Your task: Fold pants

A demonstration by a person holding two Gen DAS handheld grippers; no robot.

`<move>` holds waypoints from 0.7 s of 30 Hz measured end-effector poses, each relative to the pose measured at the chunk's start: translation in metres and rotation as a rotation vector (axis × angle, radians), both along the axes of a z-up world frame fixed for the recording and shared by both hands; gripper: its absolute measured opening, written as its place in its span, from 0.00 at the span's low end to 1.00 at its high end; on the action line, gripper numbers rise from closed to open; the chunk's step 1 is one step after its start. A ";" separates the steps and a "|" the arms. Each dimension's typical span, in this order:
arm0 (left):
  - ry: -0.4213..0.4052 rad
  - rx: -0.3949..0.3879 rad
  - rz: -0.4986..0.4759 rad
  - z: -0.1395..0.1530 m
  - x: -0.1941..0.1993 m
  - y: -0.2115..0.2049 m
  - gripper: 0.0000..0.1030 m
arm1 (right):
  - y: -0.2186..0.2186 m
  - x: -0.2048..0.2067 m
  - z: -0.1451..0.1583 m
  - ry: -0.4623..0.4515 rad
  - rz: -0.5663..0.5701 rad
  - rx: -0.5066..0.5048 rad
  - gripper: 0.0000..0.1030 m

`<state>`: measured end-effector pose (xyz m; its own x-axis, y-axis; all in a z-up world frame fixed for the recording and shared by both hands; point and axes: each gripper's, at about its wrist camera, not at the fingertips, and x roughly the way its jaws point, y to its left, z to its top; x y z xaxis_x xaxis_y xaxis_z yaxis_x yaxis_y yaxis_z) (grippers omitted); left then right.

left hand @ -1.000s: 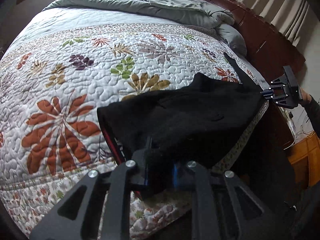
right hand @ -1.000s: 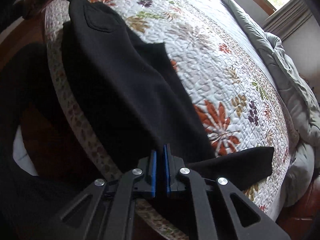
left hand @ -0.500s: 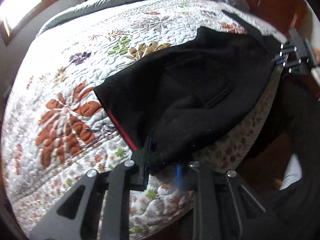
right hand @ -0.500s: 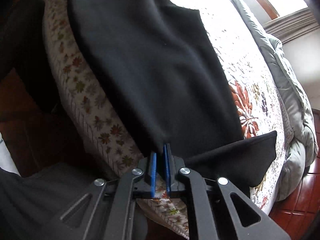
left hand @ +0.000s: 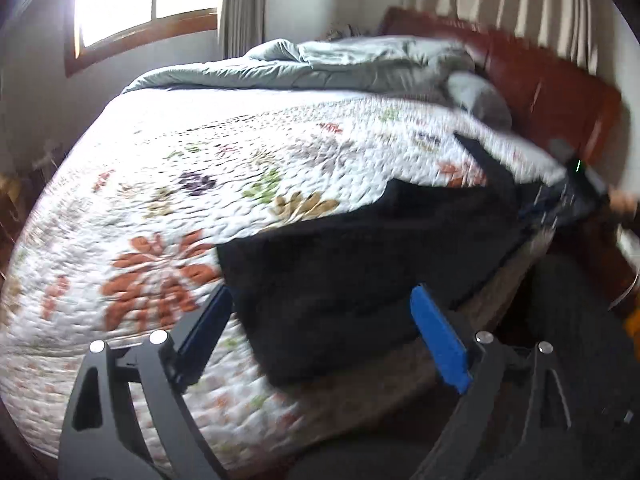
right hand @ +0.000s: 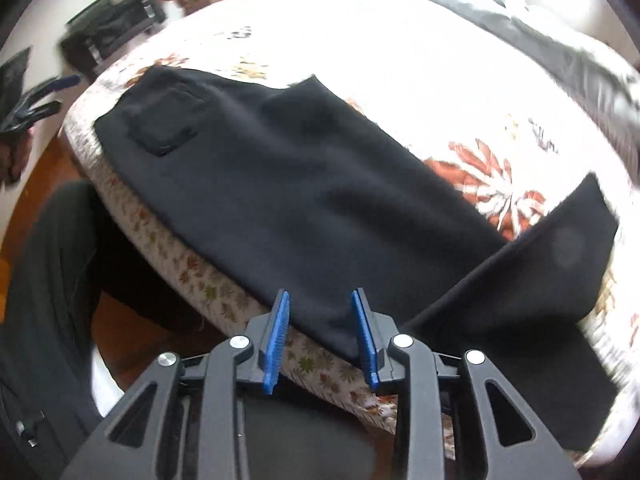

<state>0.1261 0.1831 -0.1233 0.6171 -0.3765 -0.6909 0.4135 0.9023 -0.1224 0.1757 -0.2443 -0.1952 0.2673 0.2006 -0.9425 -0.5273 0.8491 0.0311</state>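
Note:
Black pants [right hand: 304,184] lie flat along the near edge of the floral quilt [right hand: 400,64], back pocket [right hand: 164,120] up at the left end, one leg [right hand: 532,264] angled off to the right. In the left wrist view the pants [left hand: 360,264] lie just past my fingers. My left gripper [left hand: 320,320] is open and empty at the waist end. My right gripper [right hand: 322,328] is open and empty just short of the pants' near edge. The left gripper also shows in the right wrist view [right hand: 36,100], far left.
A grey duvet [left hand: 340,64] is bunched at the far end of the bed by the brown headboard [left hand: 540,80]. A window [left hand: 132,0] is at the back left. The person's dark-clad legs [right hand: 48,280] stand against the bed's edge, over a wooden floor.
Both grippers have opened and let go of the pants, which now lie flat on the quilt. Both grippers have pulled back a little and the views have swung upward.

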 end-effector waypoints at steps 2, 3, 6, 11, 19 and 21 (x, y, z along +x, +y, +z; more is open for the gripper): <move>0.038 -0.017 0.009 -0.014 0.014 -0.017 0.87 | -0.001 0.004 -0.022 0.078 -0.008 -0.068 0.32; 0.075 -0.011 0.004 -0.025 0.023 -0.029 0.87 | -0.001 0.005 -0.025 0.097 -0.008 -0.071 0.32; 0.168 0.017 -0.002 -0.046 0.032 -0.058 0.87 | -0.009 0.014 -0.010 0.123 -0.012 -0.017 0.33; 0.205 -0.023 -0.044 -0.062 0.028 -0.110 0.89 | -0.088 0.108 0.052 -0.075 -0.317 -0.019 0.61; 0.127 -0.053 -0.165 -0.082 0.041 -0.251 0.90 | -0.207 0.287 0.033 -0.042 -0.780 -0.117 0.44; 0.108 -0.021 -0.180 -0.089 0.045 -0.280 0.90 | -0.219 0.309 0.015 -0.017 -0.832 -0.138 0.44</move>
